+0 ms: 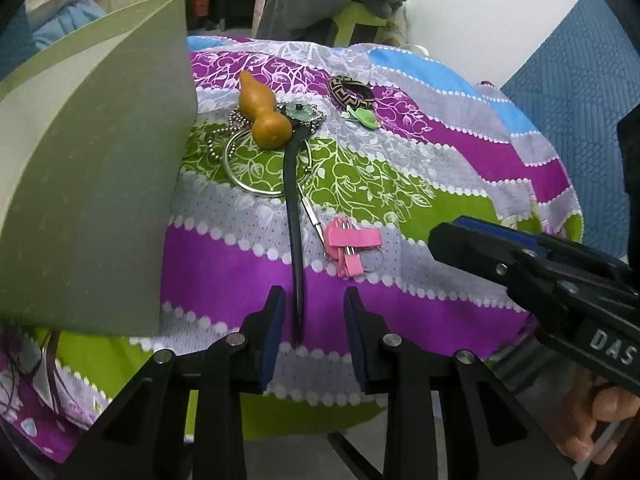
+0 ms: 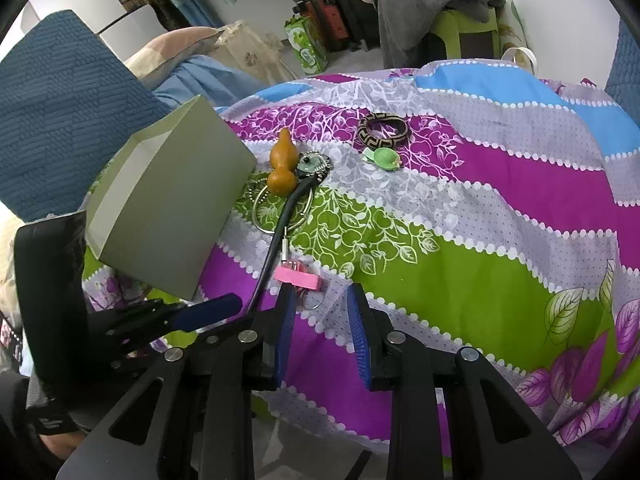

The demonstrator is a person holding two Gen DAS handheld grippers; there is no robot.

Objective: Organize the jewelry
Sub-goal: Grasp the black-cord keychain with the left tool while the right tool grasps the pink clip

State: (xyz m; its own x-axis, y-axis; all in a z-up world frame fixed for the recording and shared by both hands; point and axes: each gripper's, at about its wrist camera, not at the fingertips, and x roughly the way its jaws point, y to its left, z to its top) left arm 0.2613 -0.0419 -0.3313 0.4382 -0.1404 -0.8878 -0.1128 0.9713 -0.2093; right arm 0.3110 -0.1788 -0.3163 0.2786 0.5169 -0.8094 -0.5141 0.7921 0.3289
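Jewelry lies on a patterned cloth (image 1: 440, 152): an orange gourd pendant (image 1: 266, 116), a silver ring hoop (image 1: 248, 176) with ball chain, a jade pendant (image 1: 300, 111), a black curved stick (image 1: 294, 216), a pink clip (image 1: 348, 246), a patterned bangle (image 1: 352, 90) and a green leaf piece (image 1: 362, 117). My left gripper (image 1: 314, 300) is open, its fingers either side of the stick's near end. My right gripper (image 2: 322, 300) is open just short of the pink clip (image 2: 298, 276). The gourd (image 2: 283, 168) and bangle (image 2: 382, 131) lie farther back.
An open grey-green box (image 2: 168, 208) stands at the left of the cloth; it fills the left of the left wrist view (image 1: 92, 184). A blue cushion (image 2: 60, 112) lies behind it. A green stool with grey clothes (image 2: 436, 4) stands beyond the cloth.
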